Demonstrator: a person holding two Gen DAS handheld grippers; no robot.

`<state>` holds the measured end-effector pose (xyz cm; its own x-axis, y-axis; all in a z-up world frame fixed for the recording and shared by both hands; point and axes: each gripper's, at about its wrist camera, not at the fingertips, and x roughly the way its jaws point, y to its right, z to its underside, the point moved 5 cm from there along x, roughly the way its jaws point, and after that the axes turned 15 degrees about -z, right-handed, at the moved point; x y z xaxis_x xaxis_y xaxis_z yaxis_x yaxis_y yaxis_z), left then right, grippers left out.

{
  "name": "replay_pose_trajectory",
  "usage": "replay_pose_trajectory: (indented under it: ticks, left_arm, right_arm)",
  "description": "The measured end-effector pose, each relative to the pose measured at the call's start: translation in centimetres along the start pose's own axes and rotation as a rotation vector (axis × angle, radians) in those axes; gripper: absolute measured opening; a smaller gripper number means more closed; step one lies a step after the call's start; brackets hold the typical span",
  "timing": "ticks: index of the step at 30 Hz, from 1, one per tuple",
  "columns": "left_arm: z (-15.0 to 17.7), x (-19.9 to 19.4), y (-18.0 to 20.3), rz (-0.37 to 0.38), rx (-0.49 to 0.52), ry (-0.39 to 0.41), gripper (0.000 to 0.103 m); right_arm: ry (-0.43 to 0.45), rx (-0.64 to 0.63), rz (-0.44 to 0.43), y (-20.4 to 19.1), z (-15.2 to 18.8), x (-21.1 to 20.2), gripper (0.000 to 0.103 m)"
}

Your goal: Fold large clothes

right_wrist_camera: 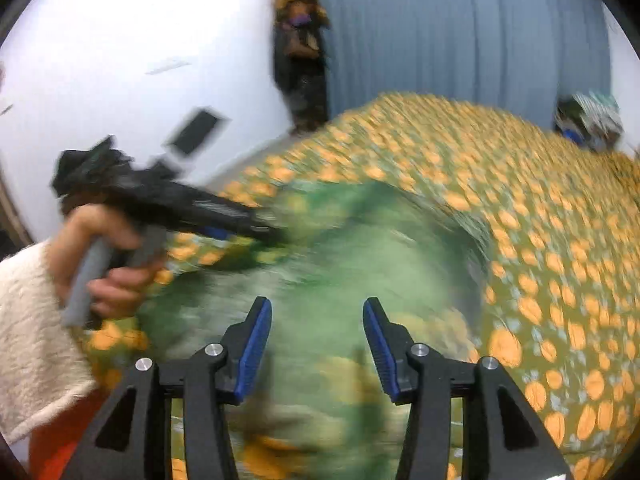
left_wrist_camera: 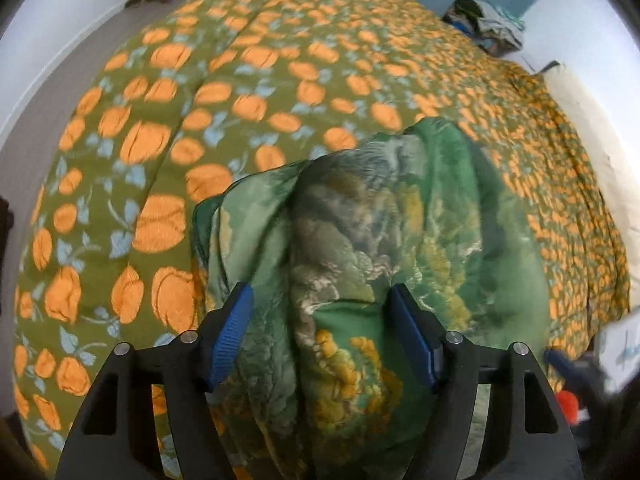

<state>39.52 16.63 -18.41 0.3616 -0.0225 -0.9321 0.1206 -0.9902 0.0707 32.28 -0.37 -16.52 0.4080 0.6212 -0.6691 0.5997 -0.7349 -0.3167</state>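
Observation:
A sheer green garment (left_wrist_camera: 380,220) with yellow and grey print lies bunched on the bed. In the left wrist view my left gripper (left_wrist_camera: 321,288) hangs over it, pointing steeply down. Its blue pads (left_wrist_camera: 232,332) stand wide apart with a thick fold of the cloth between them, not pinched. The right wrist view is blurred. There the garment (right_wrist_camera: 360,248) spreads under my right gripper (right_wrist_camera: 316,304), whose jaws are open and hold nothing. At the left of that view a hand (right_wrist_camera: 104,272) holds the left gripper (right_wrist_camera: 268,230), its tips at the cloth's far edge.
The bed carries a green bedspread with orange fruit print (left_wrist_camera: 168,128). A pile of clothes (left_wrist_camera: 488,24) sits at its far right corner near a white pillow (left_wrist_camera: 584,128). A blue curtain (right_wrist_camera: 460,40) and dark hanging clothes (right_wrist_camera: 300,60) stand behind. A white fleece sleeve (right_wrist_camera: 32,340) is at the left.

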Motion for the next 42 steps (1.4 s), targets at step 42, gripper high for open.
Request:
replay_pose_trajectory:
  ticks: [42]
  left_arm:
    - [4.2, 3.6, -0.5, 0.386, -0.031, -0.133, 0.103]
  right_arm:
    - [-0.019, 0.479, -0.425, 13.2, 3.5, 1.3, 0.083]
